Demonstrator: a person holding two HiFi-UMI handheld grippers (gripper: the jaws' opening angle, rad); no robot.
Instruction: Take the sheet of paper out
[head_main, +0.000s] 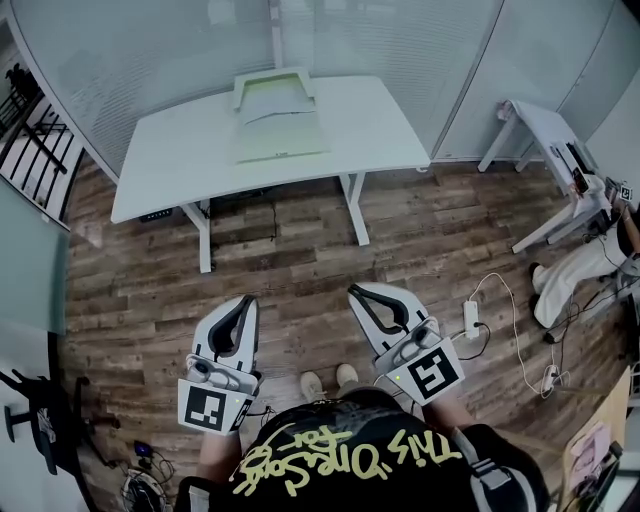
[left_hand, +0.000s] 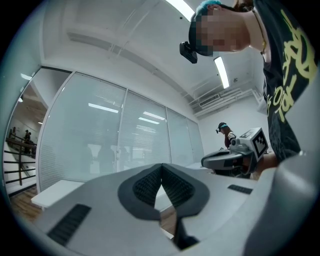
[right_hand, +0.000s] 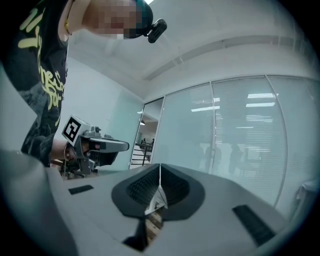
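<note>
**Head view.** The left gripper (head_main: 243, 303) and right gripper (head_main: 356, 292) are held level over a wooden floor (head_main: 280, 250), well apart from the white table (head_main: 170, 160). The sheet of paper (head_main: 283, 138) lies flat on that table, its far edge at a pale tray (head_main: 272, 84). Whether it is tucked into the tray is too small to tell. The yellow script on the person's black shirt (head_main: 350, 462) is seen upside down and begins "This". The rest is hard to read. A second person (head_main: 572, 272) is cut off at the right edge.

**Left gripper view.** The jaws are clenched, and the ribbed pads (left_hand: 145, 184) meet with nothing between them. The table is mostly hidden behind the jaws.

**Right gripper view.** The jaws are likewise closed, pads (right_hand: 144, 185) touching and empty. The paper is hidden.
</note>
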